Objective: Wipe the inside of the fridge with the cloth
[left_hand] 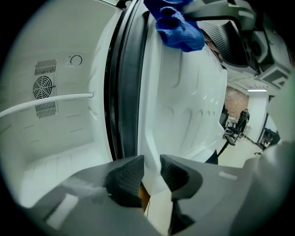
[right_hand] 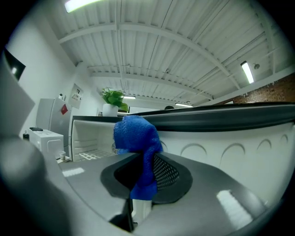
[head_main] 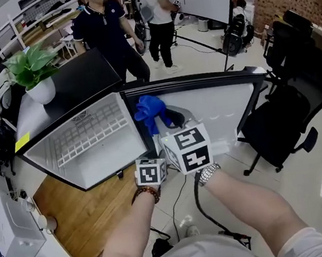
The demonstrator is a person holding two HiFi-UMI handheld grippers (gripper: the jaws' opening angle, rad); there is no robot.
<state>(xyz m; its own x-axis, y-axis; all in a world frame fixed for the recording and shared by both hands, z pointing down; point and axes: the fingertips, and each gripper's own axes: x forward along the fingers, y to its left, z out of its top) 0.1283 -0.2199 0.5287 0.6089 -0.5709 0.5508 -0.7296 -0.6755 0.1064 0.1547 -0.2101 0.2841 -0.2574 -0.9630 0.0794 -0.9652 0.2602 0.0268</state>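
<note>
Clenching the blue cloth (right_hand: 136, 133) in the right gripper (right_hand: 143, 173), just at three o'clock of the fridge (head_main: 103, 162) opening. Pinching the fridge door (left_hand: 184, 101) edge between the left gripper (left_hand: 152, 173) pads.

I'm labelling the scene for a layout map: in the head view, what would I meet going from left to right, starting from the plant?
Potted plant → open fridge compartment → blue cloth → fridge door → black office chair.

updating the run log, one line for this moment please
left gripper: shut on fridge door edge | right gripper: holding blue cloth | cloth: clear of fridge interior
</note>
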